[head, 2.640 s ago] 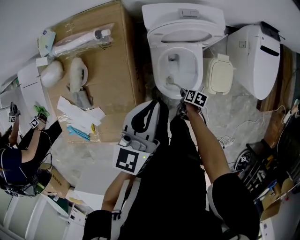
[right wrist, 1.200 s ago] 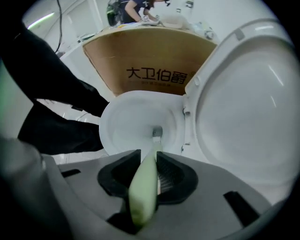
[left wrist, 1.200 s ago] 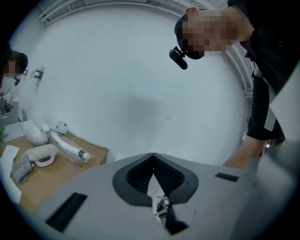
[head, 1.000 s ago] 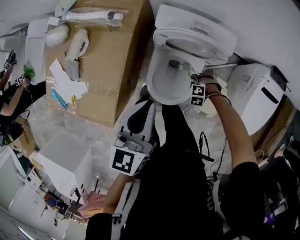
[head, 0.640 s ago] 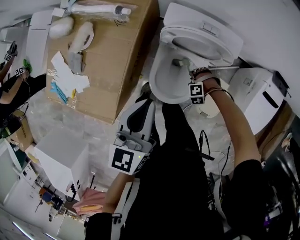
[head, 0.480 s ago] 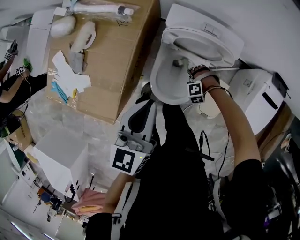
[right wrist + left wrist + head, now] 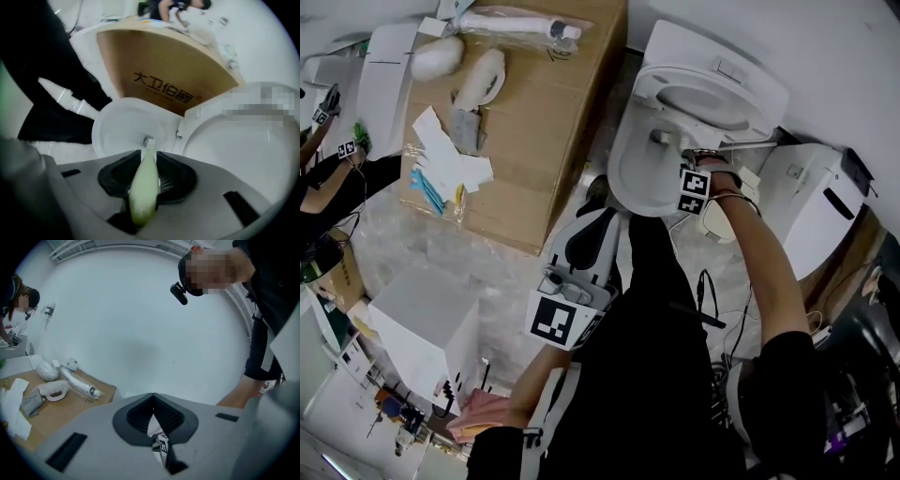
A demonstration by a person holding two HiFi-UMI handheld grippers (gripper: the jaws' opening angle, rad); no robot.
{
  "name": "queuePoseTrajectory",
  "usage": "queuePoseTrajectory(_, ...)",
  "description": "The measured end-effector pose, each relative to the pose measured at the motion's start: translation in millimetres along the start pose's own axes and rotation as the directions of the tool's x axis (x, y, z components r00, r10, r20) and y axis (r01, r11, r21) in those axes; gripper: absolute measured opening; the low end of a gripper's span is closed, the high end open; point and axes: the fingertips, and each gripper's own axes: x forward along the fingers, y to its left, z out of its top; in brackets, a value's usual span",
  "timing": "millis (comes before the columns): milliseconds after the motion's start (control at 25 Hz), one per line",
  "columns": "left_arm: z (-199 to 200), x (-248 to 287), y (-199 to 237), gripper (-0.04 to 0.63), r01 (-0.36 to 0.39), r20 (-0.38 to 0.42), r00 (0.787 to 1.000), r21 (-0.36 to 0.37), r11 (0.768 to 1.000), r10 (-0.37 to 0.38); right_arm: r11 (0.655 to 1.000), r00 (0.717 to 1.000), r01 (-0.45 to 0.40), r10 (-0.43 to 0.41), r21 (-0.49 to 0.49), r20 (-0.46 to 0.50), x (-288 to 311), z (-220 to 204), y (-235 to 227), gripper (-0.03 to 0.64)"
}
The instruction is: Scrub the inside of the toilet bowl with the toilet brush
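- Right gripper (image 7: pixel 146 164) clamped on the toilet brush (image 7: pixel 142 192) handle; long axis runs straight ahead from the jaws, down into the toilet bowl (image 7: pixel 117 133).
- Brush head (image 7: pixel 148 140) sits low inside the bowl; can't tell if it touches porcelain.
- Left gripper (image 7: pixel 153 411) closed, empty, back at the waist, well apart from the bowl, so the right arm is the scrubbing arm.
- Bowl contents: brush head only; seat (image 7: pixel 243 150) up.

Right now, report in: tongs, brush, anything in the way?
Right tongs shut on brush, head down in toilet bowl. Left tongs shut, empty, away from bowl. Seat up; nothing blocking.
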Motion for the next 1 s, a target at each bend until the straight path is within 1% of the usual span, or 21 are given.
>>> queuePoseTrajectory(40, 2, 0, -1, 0.008, 0.021, -0.006, 1.0, -0.001, 1.0, -0.021, 0.988, 1.0, -0.004, 0.002, 0.157, 0.015, -5, -1, -2, 0.114)
queuePoseTrajectory(80, 4, 1, -1, 0.008, 0.045, -0.012, 0.999, 0.0, 0.999, -0.045, 0.944, 1.0, -0.009, -0.001, 0.328, 0.031, -11, -4, -6, 0.114)
queuePoseTrajectory(120, 7, 3, -1, 0.008, 0.069, -0.014, 0.998, 0.006, 0.998, -0.069, 0.867, 0.999, -0.016, -0.008, 0.498, 0.046, -16, -7, -9, 0.114)
queuePoseTrajectory(160, 10, 5, 0, 0.008, 0.092, -0.011, 0.996, 0.015, 0.996, -0.092, 0.757, 0.998, -0.027, -0.019, 0.652, 0.062, -22, -12, -12, 0.114)
queuePoseTrajectory(200, 13, 7, 2, 0.008, 0.114, -0.008, 0.993, 0.023, 0.993, -0.114, 0.621, 0.996, -0.04, -0.034, 0.783, 0.078, -27, -16, -13, 0.114)
queuePoseTrajectory(240, 16, 10, 3, 0.008, 0.137, -0.005, 0.991, 0.026, 0.99, -0.137, 0.461, 0.994, -0.055, -0.056, 0.885, 0.091, -32, -21, -13, 0.114)
queuePoseTrajectory(280, 18, 12, 4, 0.008, 0.159, -0.005, 0.987, 0.026, 0.987, -0.159, 0.286, 0.992, -0.07, -0.082, 0.956, 0.097, -36, -27, -11, 0.114)
queuePoseTrajectory(320, 19, 15, 5, 0.008, 0.181, -0.009, 0.984, 0.026, 0.983, -0.181, 0.1, 0.989, -0.083, -0.11, 0.992, 0.094, -39, -34, -8, 0.114)
queuePoseTrajectory(360, 20, 18, 6, 0.008, 0.2, -0.018, 0.98, 0.026, 0.979, -0.2, -0.094, 0.987, -0.099, -0.14, 0.991, 0.085, -40, -42, -3, 0.114)
queuePoseTrajectory(400, 19, 21, 7, 0.008, 0.217, -0.026, 0.976, 0.027, 0.976, -0.217, -0.291, 0.983, -0.119, -0.171, 0.949, 0.071, -38, -51, 4, 0.114)
queuePoseTrajectory(440, 18, 24, 8, 0.008, 0.233, -0.036, 0.972, 0.027, 0.972, -0.232, -0.483, 0.978, -0.143, -0.2, 0.864, 0.051, -34, -59, 14, 0.114)
queuePoseTrajectory(480, 16, 26, 9, 0.008, 0.247, -0.048, 0.968, 0.026, 0.969, -0.246, -0.654, 0.974, -0.167, -0.225, 0.738, 0.022, -29, -66, 27, 0.114)
queuePoseTrajectory(520, 12, 27, 11, 0.008, 0.261, -0.066, 0.964, 0.024, 0.965, -0.259, -0.789, 0.97, -0.187, -0.242, 0.585, -0.016, -24, -71, 41, 0.114)
queuePoseTrajectory(560, 7, 28, 12, 0.008, 0.272, -0.086, 0.959, 0.02, 0.962, -0.269, -0.884, 0.967, -0.201, -0.248, 0.421, -0.059, -17, -74, 56, 0.114)
queuePoseTrajectory(600, 2, 29, 13, 0.008, 0.282, -0.102, 0.955, 0.016, 0.959, -0.279, -0.941, 0.964, -0.214, -0.247, 0.262, -0.101, -9, -75, 71, 0.114)
queuePoseTrajectory(640, -1, 30, 15, 0.008, 0.292, -0.109, 0.951, 0.015, 0.956, -0.288, -0.967, 0.961, -0.226, -0.241, 0.117, -0.135, -1, -73, 83, 0.114)
queuePoseTrajectory(680, -4, 31, 16, 0.008, 0.3, -0.112, 0.948, 0.014, 0.954, -0.297, -0.97, 0.958, -0.242, -0.238, -0.006, -0.16, 8, -69, 92, 0.114)
queuePoseTrajectory(760, -12, 31, 20, 0.008, 0.312, -0.135, 0.942, 0.012, 0.95, -0.308, -0.943, 0.952, -0.276, -0.241, -0.187, -0.189, 27, -58, 101, 0.114)
queuePoseTrajectory(880, -32, 28, 30, 0.008, 0.316, -0.209, 0.928, 0.009, 0.949, -0.307, -0.866, 0.943, -0.319, -0.249, -0.386, -0.221, 50, -41, 97, 0.114)
queuePoseTrajectory(960, -39, 27, 37, 0.008, 0.315, -0.217, 0.927, 0.007, 0.949, -0.306, -0.809, 0.936, -0.344, -0.253, -0.476, -0.246, 62, -35, 89, 0.114)
queuePoseTrajectory(1000, -41, 27, 40, 0.009, 0.313, -0.214, 0.928, 0.005, 0.95, -0.304, -0.793, 0.933, -0.352, -0.256, -0.496, -0.253, 66, -33, 84, 0.114)
